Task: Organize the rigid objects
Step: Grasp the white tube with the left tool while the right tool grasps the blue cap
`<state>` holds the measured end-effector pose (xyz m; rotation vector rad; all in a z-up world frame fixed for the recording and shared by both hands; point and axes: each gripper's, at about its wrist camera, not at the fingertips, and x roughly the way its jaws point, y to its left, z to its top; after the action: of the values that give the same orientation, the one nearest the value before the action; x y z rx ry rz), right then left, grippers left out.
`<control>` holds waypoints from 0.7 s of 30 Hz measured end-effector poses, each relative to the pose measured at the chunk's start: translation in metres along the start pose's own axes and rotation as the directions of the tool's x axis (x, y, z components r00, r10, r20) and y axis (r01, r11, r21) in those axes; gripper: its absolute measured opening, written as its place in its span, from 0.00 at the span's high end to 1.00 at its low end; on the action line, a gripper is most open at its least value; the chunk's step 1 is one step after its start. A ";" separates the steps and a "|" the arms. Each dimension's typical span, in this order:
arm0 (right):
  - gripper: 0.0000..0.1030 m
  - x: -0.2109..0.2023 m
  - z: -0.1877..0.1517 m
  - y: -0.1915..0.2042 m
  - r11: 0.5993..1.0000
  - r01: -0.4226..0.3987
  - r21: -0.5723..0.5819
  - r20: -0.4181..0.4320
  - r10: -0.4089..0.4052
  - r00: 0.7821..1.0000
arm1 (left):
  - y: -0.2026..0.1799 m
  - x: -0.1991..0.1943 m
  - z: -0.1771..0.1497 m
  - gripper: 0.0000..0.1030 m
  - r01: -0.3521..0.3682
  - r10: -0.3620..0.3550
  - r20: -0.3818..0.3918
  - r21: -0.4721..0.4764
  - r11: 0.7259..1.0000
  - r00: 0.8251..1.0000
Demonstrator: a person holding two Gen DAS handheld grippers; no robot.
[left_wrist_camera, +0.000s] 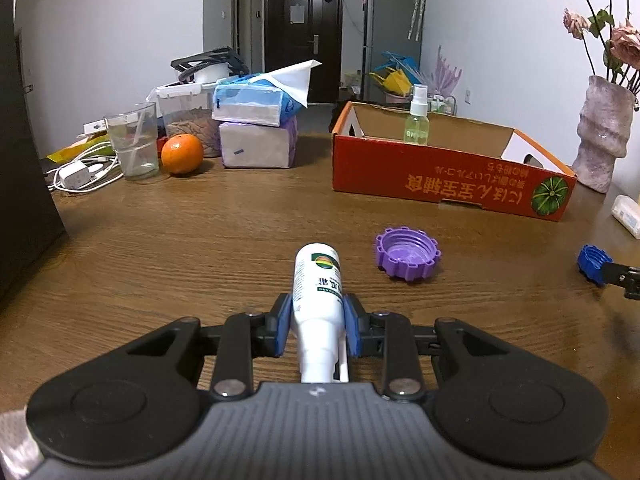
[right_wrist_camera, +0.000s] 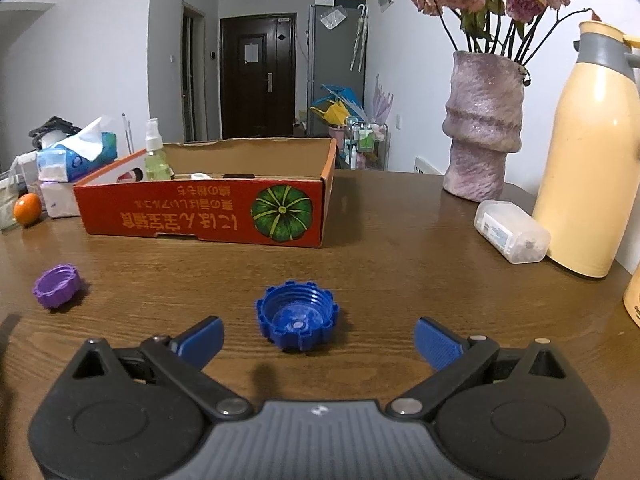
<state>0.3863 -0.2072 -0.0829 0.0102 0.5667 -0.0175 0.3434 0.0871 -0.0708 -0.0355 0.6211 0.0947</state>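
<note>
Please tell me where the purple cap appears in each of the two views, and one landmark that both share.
Left wrist view: the purple cap lies right of centre, on the table.
Right wrist view: purple cap at the far left edge.
Shared landmark: the red cardboard box behind it.

White spray bottle (left_wrist_camera: 318,280): small, green/yellow label, lying on its side on wooden table, base pointing toward the box, nozzle end toward camera. Purple cap (left_wrist_camera: 407,253): ribbed screw cap, open side up, on table just right of bottle, apart from it. Blue cap (right_wrist_camera: 297,315): same type, threads visible, open side up, near table's front. Orange cardboard box (right_wrist_camera: 208,216): open top, pumpkin print, text upside down; clear green-tinted spray bottle (right_wrist_camera: 156,156) upright inside, left end.
</note>
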 end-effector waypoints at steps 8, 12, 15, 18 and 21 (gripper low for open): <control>0.18 0.030 0.011 0.002 1.000 0.011 0.008 -0.037 -0.011 0.999 | 0.006 -0.001 0.002 0.72 -0.023 0.023 0.014 -0.023 0.999 1.000; 0.46 0.039 0.013 0.003 1.000 0.006 0.015 -0.062 -0.006 0.998 | 0.007 -0.001 0.002 0.72 -0.022 0.023 0.014 -0.021 1.000 1.000; 0.49 0.039 0.012 0.004 1.000 -0.003 0.013 -0.068 0.004 0.998 | 0.006 -0.002 0.002 0.72 -0.022 0.023 0.018 -0.022 1.000 1.000; 0.49 0.032 0.011 0.007 1.000 -0.003 -0.004 -0.033 0.003 0.999 | 0.007 -0.003 0.002 0.72 -0.023 0.023 0.021 -0.025 0.999 1.000; 0.49 0.027 0.012 0.009 1.000 -0.004 -0.006 -0.014 0.003 1.000 | 0.006 -0.003 0.002 0.72 -0.018 0.018 0.021 -0.020 1.000 1.000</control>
<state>0.4156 -0.1991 -0.0876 0.0052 0.5806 -0.0122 0.3420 0.0934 -0.0675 -0.0483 0.5998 0.1189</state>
